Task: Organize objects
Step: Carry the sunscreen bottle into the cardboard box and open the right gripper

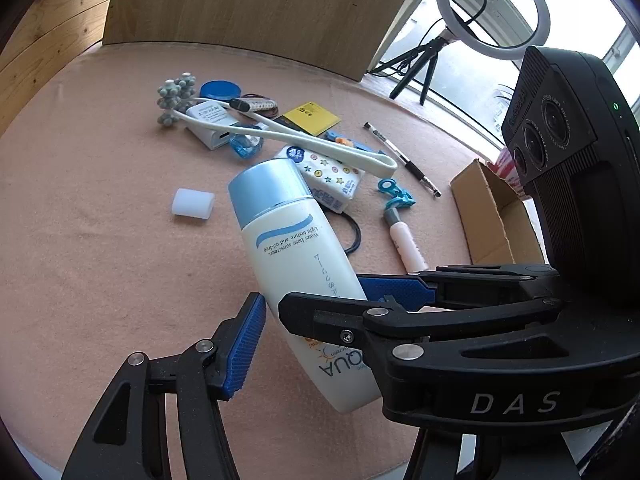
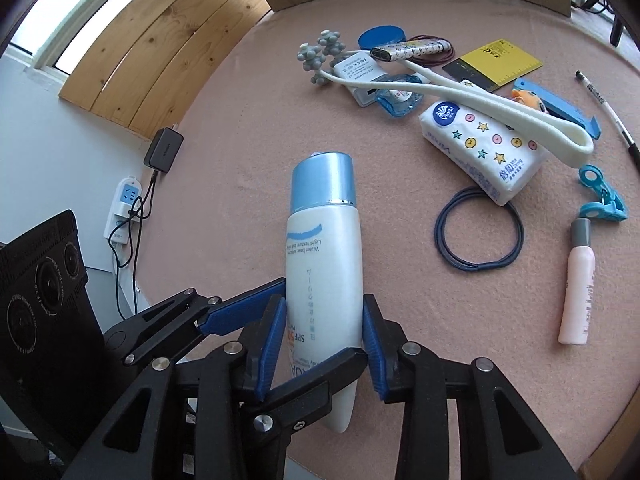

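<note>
Both grippers are on the sunscreen bottle (image 2: 324, 264), a white bottle with a pale blue cap, which sits up off the pink counter (image 2: 280, 128) with its cap pointing away toward the clutter. The right gripper (image 2: 323, 344) has its blue pads pressed against either side of the bottle's lower body, jaws roughly half closed and clamped on it. The left gripper (image 1: 320, 320) is wider; in the left wrist view one blue pad stands just beside the bottle on the left with a sliver of gap showing, while the other runs along behind the bottle on the far side, so whether it presses there I cannot tell. Its fingers cross those of the right gripper around the bottle's base. Beyond the bottle the rest is spread across the counter: a tissue pack (image 2: 484, 148) printed with stars and buttons, a long white roller massager (image 2: 460, 92) with grey knobbly heads lying over it, a dark hair tie (image 2: 478, 236) touching the pack's near corner, a teal clip (image 2: 600, 196), a small pink tube (image 2: 578, 292) with a grey cap near the right edge, a pen (image 1: 404, 158), a yellow card (image 2: 500, 62) and a blue round tin (image 2: 380, 38) at the back. A small white cap (image 1: 193, 203) lies alone, left of the bottle. An open cardboard box (image 1: 492, 216) stands at the counter's right edge.
</note>
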`<state>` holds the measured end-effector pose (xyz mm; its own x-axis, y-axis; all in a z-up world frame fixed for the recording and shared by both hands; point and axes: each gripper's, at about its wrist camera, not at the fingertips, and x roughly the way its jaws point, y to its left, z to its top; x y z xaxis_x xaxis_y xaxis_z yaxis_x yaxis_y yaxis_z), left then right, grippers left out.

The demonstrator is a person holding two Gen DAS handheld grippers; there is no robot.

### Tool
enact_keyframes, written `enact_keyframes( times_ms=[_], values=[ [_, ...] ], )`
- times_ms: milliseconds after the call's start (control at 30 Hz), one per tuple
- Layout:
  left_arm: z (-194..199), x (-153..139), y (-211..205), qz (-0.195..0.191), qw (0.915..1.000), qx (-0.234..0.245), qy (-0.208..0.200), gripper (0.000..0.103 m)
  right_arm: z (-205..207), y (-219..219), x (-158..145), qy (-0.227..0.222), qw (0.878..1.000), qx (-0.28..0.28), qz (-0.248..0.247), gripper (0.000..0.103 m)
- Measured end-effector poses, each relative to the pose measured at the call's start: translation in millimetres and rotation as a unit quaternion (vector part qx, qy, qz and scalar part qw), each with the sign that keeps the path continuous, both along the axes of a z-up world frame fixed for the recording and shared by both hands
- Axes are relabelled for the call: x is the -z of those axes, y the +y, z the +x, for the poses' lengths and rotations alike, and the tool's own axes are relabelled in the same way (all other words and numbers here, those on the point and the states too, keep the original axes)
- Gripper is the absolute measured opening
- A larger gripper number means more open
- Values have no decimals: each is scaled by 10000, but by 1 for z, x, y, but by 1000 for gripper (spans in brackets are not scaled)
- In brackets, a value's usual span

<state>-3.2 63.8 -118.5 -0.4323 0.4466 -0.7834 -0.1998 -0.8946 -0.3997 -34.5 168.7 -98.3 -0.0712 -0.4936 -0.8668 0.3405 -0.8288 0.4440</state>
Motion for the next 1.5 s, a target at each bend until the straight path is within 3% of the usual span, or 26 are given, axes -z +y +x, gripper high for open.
enact_keyframes(
  times_ms=[267, 533, 900, 1133, 1333, 1500],
  values=[
    [-5, -31, 84, 162, 9958, 850, 308, 61, 10, 80, -39, 443, 9955, 837, 45, 34],
    [-5, -51, 184, 335, 9826, 1763, 489, 61, 27, 178, -67, 741, 9793, 1874, 204, 34],
    [3, -42, 263, 205, 9671, 2495, 444, 60, 48, 267, -66, 747, 9549, 2860, 271, 32],
    [2, -40, 260, 3, 9658, 2536, 548, 60, 52, 285, -58, 683, 9477, 3108, 264, 31],
    [-11, -39, 216, -128, 9755, 2141, 496, 60, 50, 278, -65, 933, 9445, 3097, 569, 39],
    [-19, -30, 165, -507, 9835, 1688, 400, 60, 44, 254, -71, 1189, 9484, 2857, 696, 40]
  ],
)
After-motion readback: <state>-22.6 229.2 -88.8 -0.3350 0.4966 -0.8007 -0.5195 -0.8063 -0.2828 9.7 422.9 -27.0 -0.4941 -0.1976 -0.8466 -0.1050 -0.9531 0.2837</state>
